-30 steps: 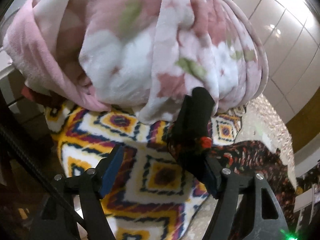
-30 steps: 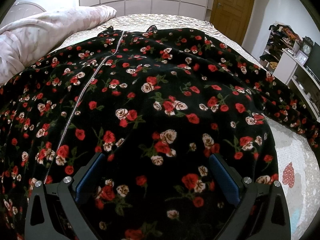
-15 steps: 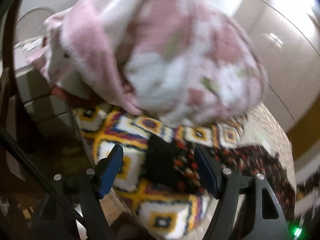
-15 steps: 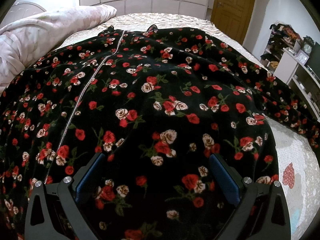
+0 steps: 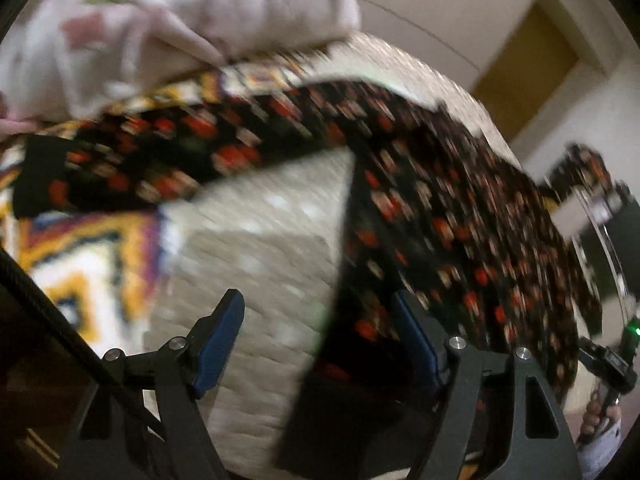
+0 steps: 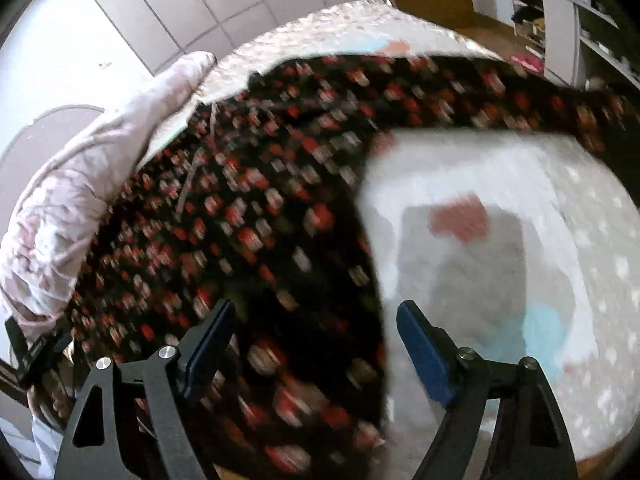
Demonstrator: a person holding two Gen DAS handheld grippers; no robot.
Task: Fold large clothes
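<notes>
**Both grippers hang over the side edges of the spread robe**

Here the black robe [image 5: 460,208] with red and white flowers lies spread across the bed [image 5: 264,232], its body running up the middle of the pale quilted cover and a sleeve reaching out toward each side edge. Both views are blurred.

In the left wrist view the left gripper [image 5: 316,336] stands spread, its blue pads apart. The robe's side edge runs down between the jaws, close by the right pad, and the pads do not press on it. A sleeve stretches toward the bed's left edge over a yellow, white and purple patterned blanket [image 5: 80,264]. A pink and white flowered blanket [image 5: 160,28] is heaped at the far left corner.

In the right wrist view the right gripper [image 6: 312,344] is closing, its pads not yet pinching anything. The robe's other side edge falls between the jaws, with bare cover under the right pad. The other sleeve runs along toward the bed's right edge. The zip [image 6: 192,172] shows as a pale line up the robe.
</notes>
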